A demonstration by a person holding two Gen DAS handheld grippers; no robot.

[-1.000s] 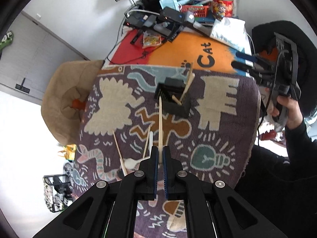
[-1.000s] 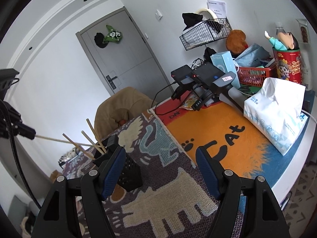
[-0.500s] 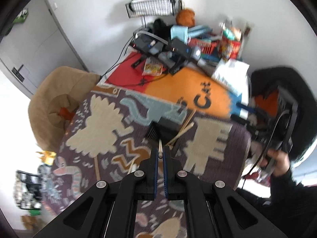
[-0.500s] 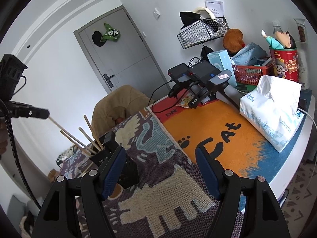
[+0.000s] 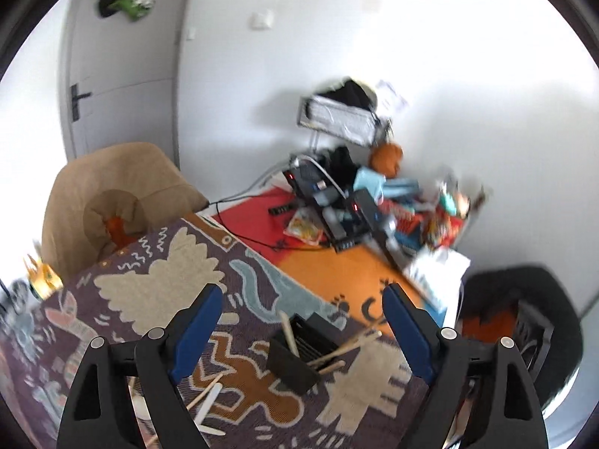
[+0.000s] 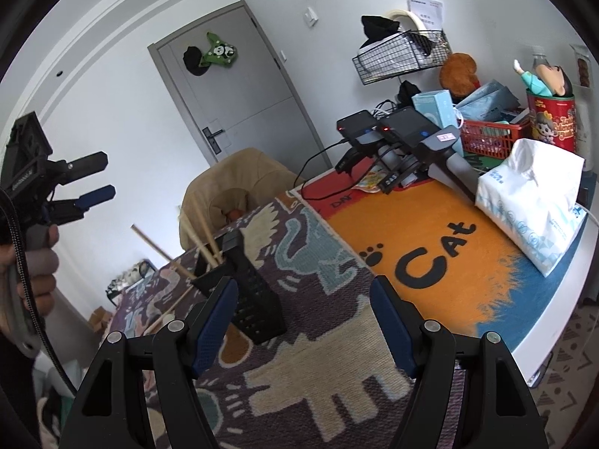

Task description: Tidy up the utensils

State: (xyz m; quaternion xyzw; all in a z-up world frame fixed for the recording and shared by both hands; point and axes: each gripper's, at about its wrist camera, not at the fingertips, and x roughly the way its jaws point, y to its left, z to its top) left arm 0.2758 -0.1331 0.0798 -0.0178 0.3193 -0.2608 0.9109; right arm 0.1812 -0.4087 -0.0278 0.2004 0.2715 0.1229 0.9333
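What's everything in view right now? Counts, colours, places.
utensil holder: 1, black, slotted, on the patterned rug
chopsticks: wooden, several leaning in the holder; exact count unclear
loose utensils: wooden sticks plus a white one, on the rug left of the holder
patterned rug: 1, purple with cream animals, near table half
cat mat: 1, orange, red and blue, far half
tissue pack: 1, white, right table edge
red tin: 1, far right
red basket: 1, beside the tin
wire basket: 1, black, on the wall
chair: 1, tan, behind the table
door: 1, grey
left gripper: black with blue pads, jaws just opened, nothing between
right gripper: same, open, empty
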